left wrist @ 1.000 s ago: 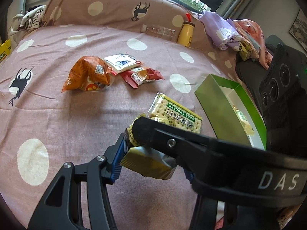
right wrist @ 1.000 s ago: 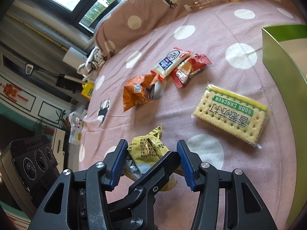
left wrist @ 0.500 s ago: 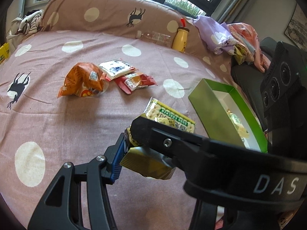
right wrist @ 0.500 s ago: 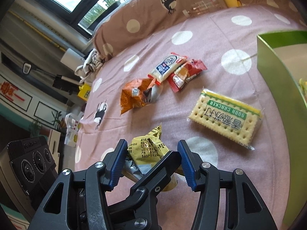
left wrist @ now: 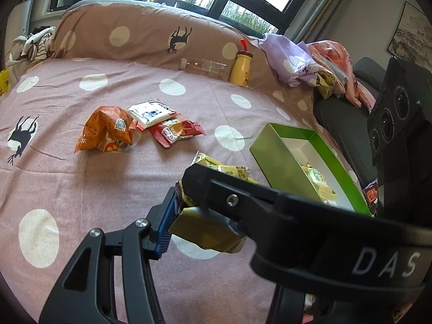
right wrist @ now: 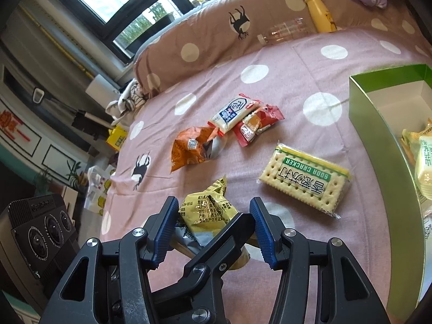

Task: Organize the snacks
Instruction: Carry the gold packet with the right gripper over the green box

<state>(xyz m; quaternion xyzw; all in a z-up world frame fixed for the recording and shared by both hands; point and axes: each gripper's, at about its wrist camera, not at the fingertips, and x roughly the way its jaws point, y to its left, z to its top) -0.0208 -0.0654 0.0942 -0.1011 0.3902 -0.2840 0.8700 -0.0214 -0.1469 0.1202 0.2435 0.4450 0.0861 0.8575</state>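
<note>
Pinching the packet (left wrist: 208,232) above the bed (left wrist: 81,189), my left gripper (left wrist: 201,222) presses one blue pad on it; the other pad is hidden. The box (left wrist: 280,162) stands near, to the right.

From the right wrist, my right gripper (right wrist: 216,224) straddles the packet, its left pad touching; whether its right pad presses I cannot tell. Crackers (right wrist: 305,181) lie between packet and box.

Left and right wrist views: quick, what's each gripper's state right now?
Left gripper: closed on the yellow snack packet.
Right gripper: around the same packet; whether it grips cannot be told.
</note>
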